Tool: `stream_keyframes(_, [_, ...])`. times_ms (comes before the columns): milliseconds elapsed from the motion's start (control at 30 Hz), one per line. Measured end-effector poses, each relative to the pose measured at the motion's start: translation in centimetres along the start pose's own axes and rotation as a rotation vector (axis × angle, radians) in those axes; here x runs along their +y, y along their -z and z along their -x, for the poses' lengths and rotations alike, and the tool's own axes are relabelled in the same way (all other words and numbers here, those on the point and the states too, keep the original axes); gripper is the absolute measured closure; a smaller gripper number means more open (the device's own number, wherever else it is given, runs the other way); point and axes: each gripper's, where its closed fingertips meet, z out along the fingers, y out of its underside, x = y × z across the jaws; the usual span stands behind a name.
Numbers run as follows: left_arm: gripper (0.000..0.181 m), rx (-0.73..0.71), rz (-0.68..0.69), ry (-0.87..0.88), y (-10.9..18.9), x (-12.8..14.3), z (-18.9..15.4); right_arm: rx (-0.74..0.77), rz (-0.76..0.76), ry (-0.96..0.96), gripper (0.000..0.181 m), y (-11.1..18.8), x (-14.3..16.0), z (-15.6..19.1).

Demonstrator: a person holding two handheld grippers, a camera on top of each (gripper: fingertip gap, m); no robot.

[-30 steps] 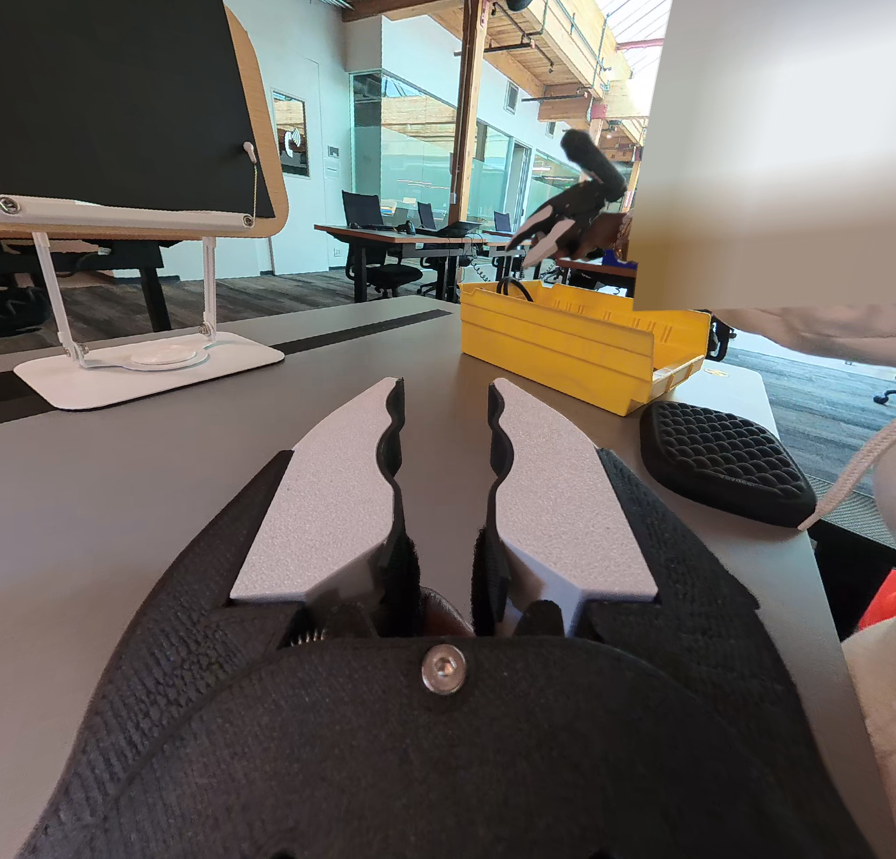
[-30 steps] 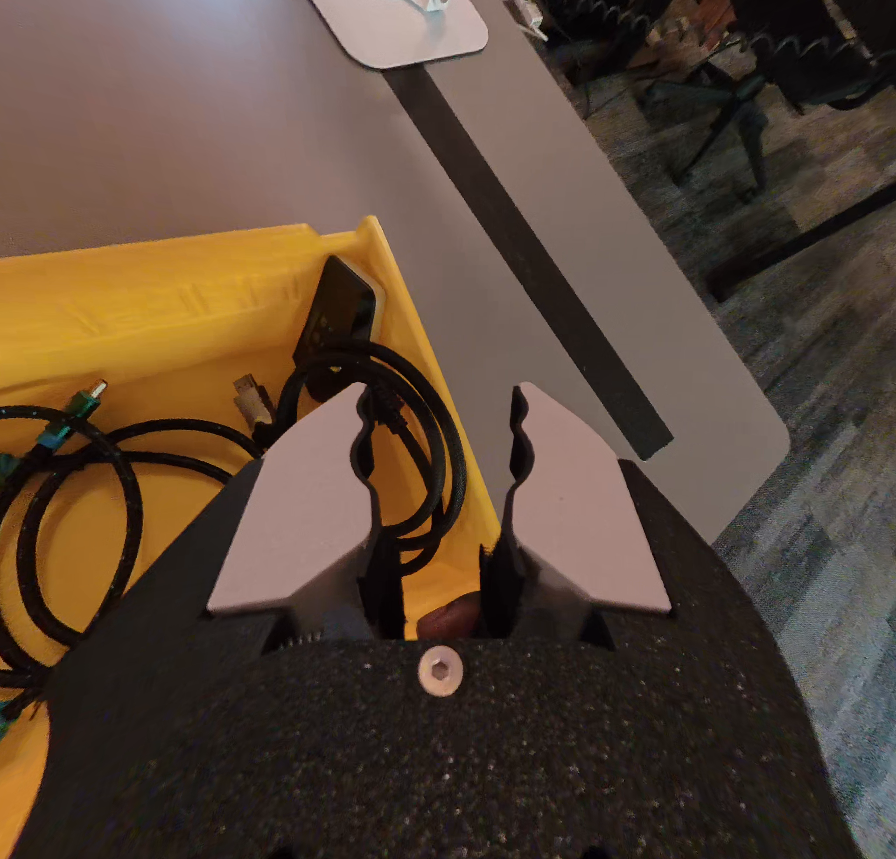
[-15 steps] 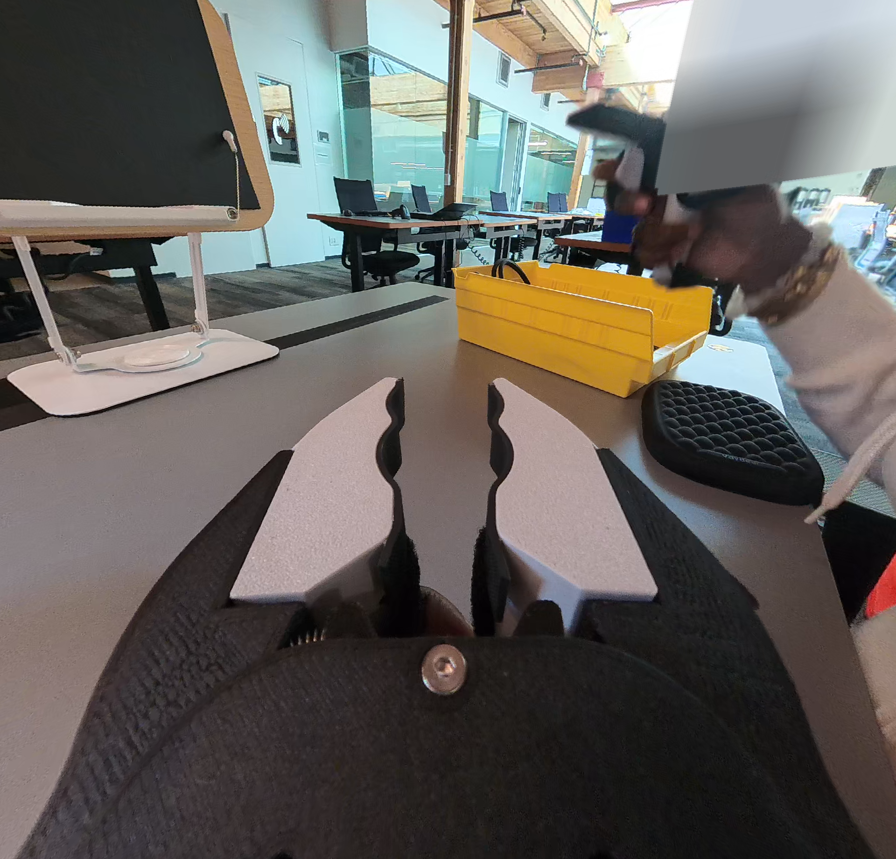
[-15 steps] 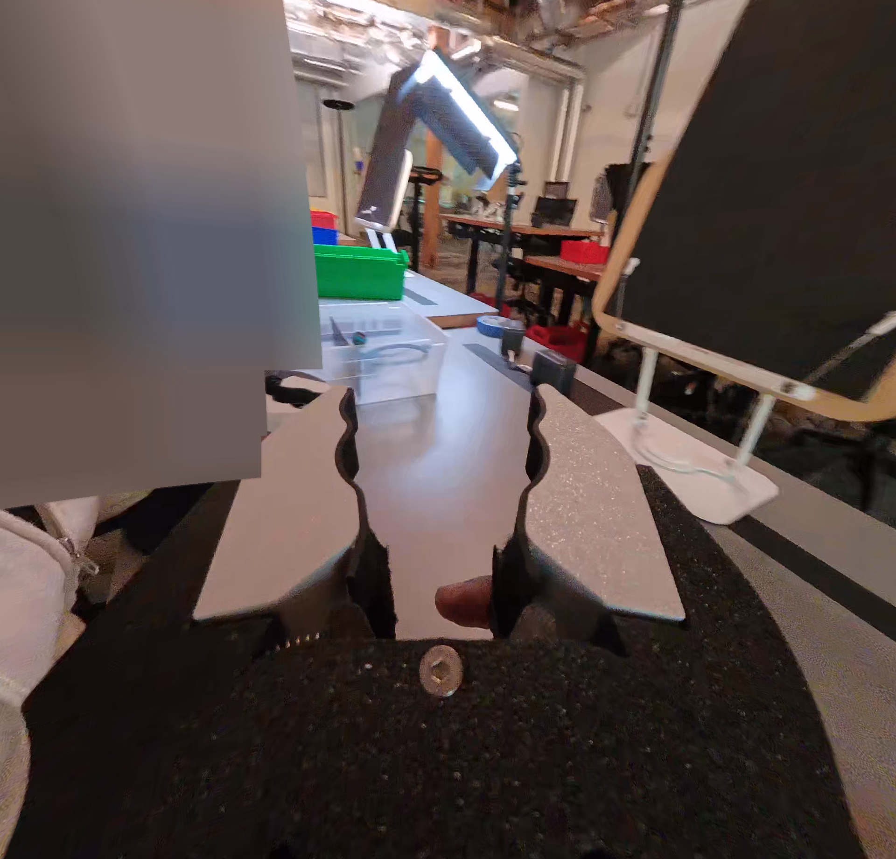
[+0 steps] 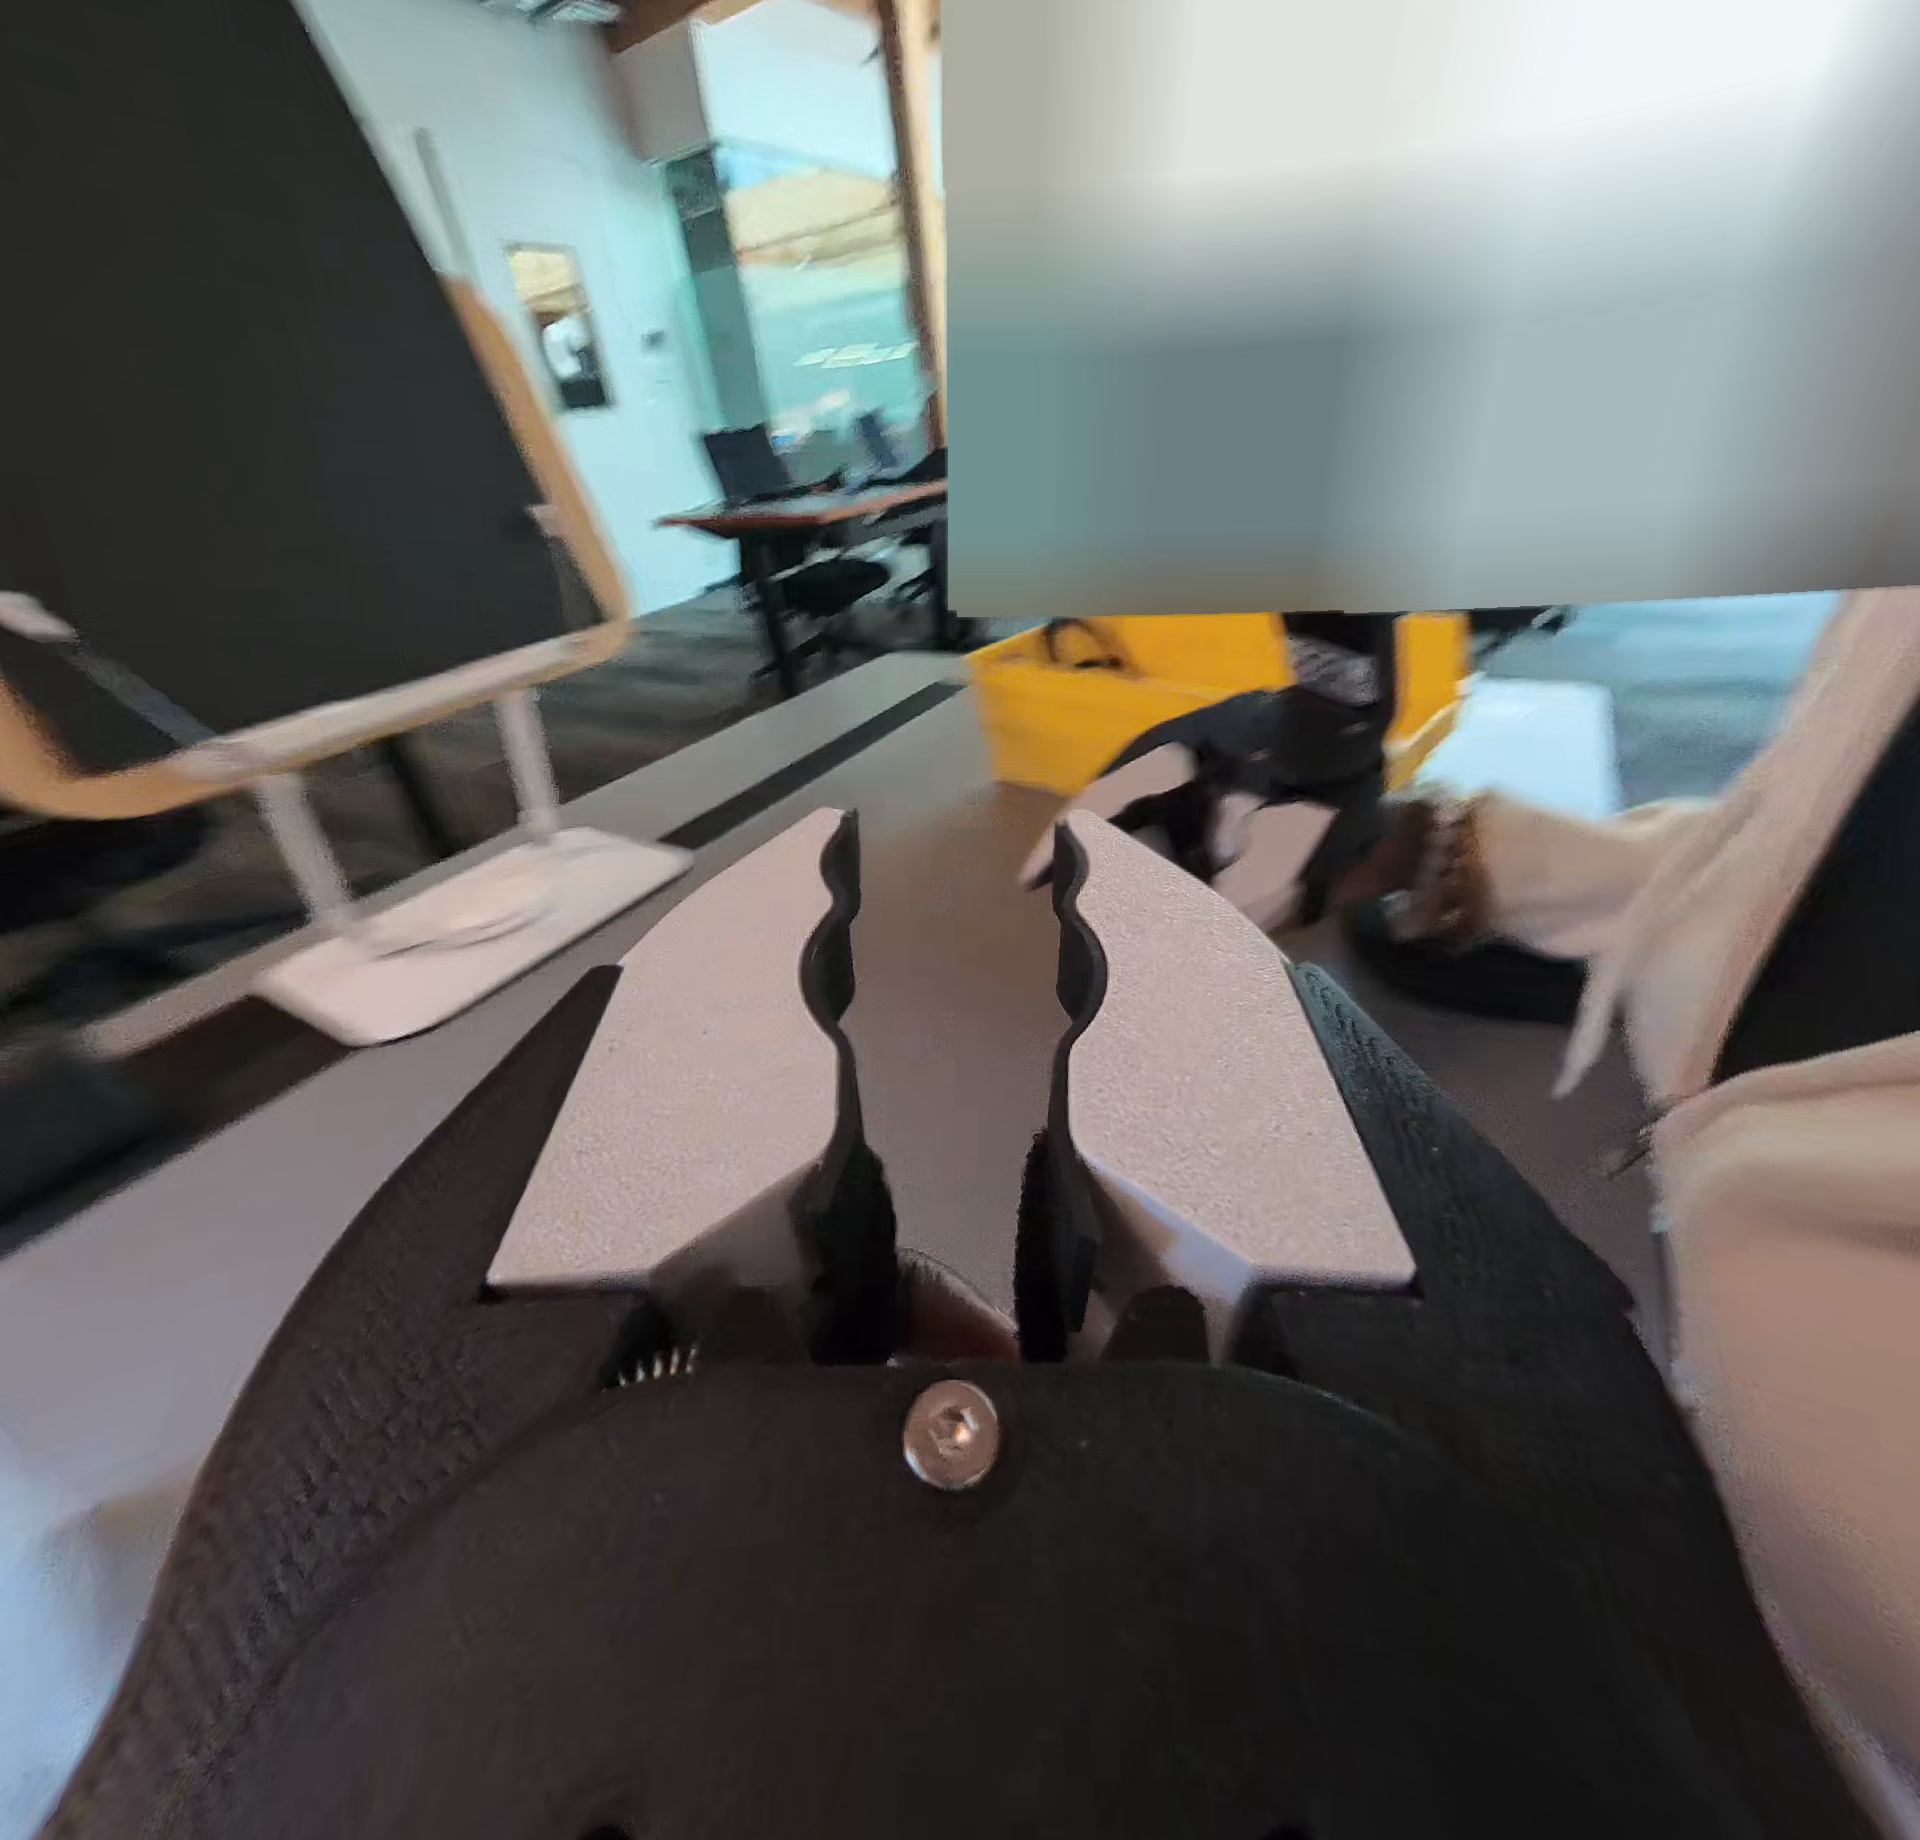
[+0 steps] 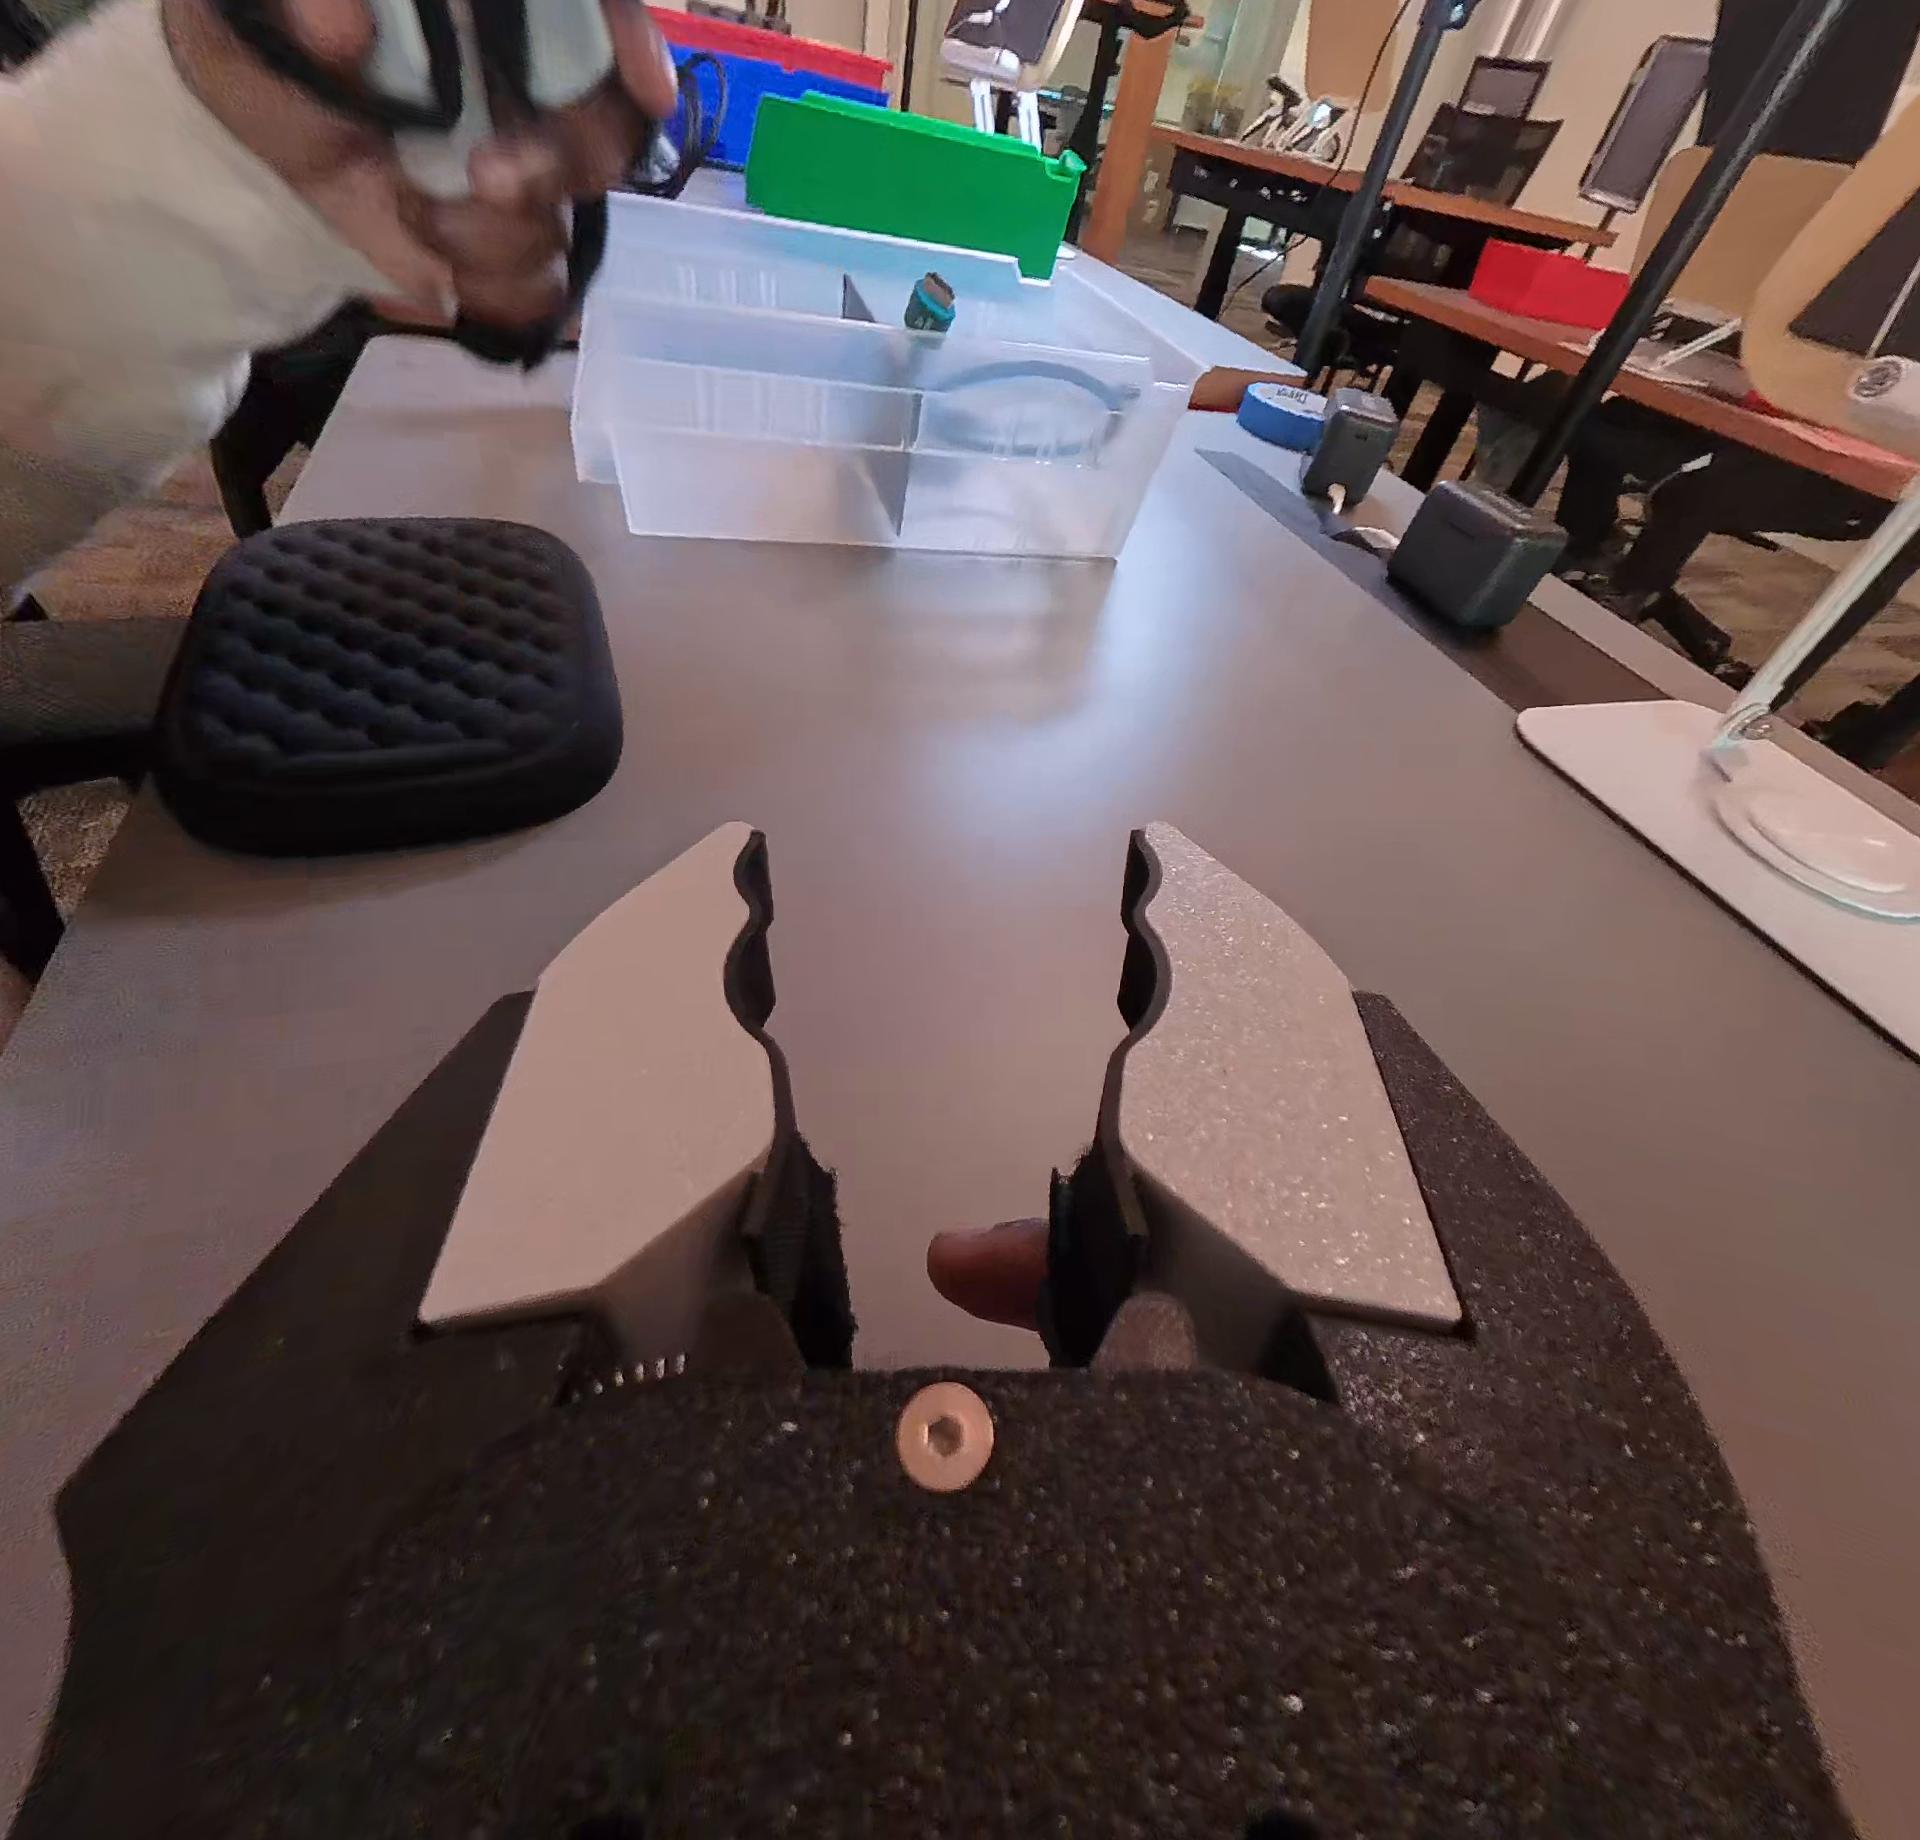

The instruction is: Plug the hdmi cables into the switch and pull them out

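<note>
My left gripper [image 5: 956, 845] is open and empty, low over the grey table [image 5: 935, 1042]. The view is blurred by motion. Beyond it stands the yellow bin [image 5: 1081, 720], with a black cable loop [image 5: 1081, 637] showing above its rim. My right gripper [image 6: 945, 845] is open wide and empty, close above the table [image 6: 935, 710]. It also shows in the left wrist view [image 5: 1143, 834], in front of the yellow bin. The switch is not in view.
A black quilted pad [image 6: 384, 678] lies at the table's near-left edge. A clear plastic bin [image 6: 862, 419] and a green bin [image 6: 904, 180] stand farther off. Two dark small boxes [image 6: 1475, 554] and a blue tape roll [image 6: 1283, 414] sit to the right. A white stand base [image 6: 1714, 824] is at the right.
My right gripper swung away from above the yellow bin, came down low over the table and opened wider. My left gripper has shifted and its view is now blurred.
</note>
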Motion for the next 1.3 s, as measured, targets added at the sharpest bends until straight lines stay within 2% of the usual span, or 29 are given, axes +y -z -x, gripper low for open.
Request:
stream_keyframes(67, [0.145, -0.104, 0.168, -0.082, 2.8, 0.2, 4.7, 0.000, -0.015, -0.017, 0.116, 0.2, -0.2, -0.2])
stream_keyframes(133, [0.140, -0.147, 0.409, -0.098, 5.7, 2.6, 9.5, -0.017, -0.039, -0.045, 0.117, 0.3, -0.5, 0.0])
stream_keyframes(200, [0.132, -0.121, 0.594, -0.019, 7.6, 5.4, 13.0, -0.031, -0.041, -0.056, 0.117, 0.3, -0.5, 0.2])
stream_keyframes(233, [0.127, -0.086, 0.636, 0.040, 7.9, 6.4, 13.9, -0.032, -0.034, -0.051, 0.117, 0.3, -0.4, 0.2])
stream_keyframes(300, [0.122, -0.042, 0.694, 0.130, 7.8, 8.1, 15.5, -0.028, -0.016, -0.030, 0.116, 0.3, -0.2, 0.3])
stream_keyframes(467, [0.109, 0.029, 0.900, 0.168, 8.5, 12.6, 18.5, -0.025, -0.009, -0.028, 0.117, 0.4, 0.1, 0.2])
stream_keyframes(533, [0.105, 0.140, 0.897, 0.275, 8.2, 13.0, 18.3, -0.037, -0.023, -0.043, 0.117, 0.3, 0.0, 0.3])
stream_keyframes(667, [0.101, 0.386, 0.977, 0.464, 8.9, 14.0, 16.9, -0.059, -0.014, -0.053, 0.118, 0.1, 0.2, 0.5])
stream_keyframes(733, [0.104, 0.429, 0.980, 0.537, 8.8, 14.3, 17.2, -0.064, 0.000, -0.042, 0.118, 0.0, 0.4, 0.7])
stream_keyframes(800, [0.126, 0.441, 0.980, 0.561, 8.9, 14.3, 17.8, -0.066, 0.012, -0.032, 0.118, -0.1, 0.6, 0.7])
stream_keyframes(867, [0.141, 0.429, 0.973, 0.506, 9.1, 14.2, 18.3, -0.063, 0.019, -0.030, 0.118, -0.1, 0.8, 0.7])
stream_keyframes(900, [0.155, 0.406, 0.955, 0.449, 9.1, 14.0, 18.7, -0.062, 0.019, -0.031, 0.118, -0.1, 0.8, 0.6])
stream_keyframes(967, [0.160, 0.367, 0.890, 0.368, 9.0, 12.8, 19.2, -0.065, 0.016, -0.039, 0.119, -0.1, 0.8, 0.6])
stream_keyframes(1167, [0.168, 0.147, 0.594, 0.187, 8.7, 6.2, 20.7, -0.091, 0.035, -0.042, 0.119, -0.5, 1.3, 1.0])
stream_keyframes(1300, [0.170, 0.026, 0.267, 0.102, 8.0, -0.2, 20.3, -0.097, 0.055, -0.027, 0.120, -0.7, 1.6, 1.2])
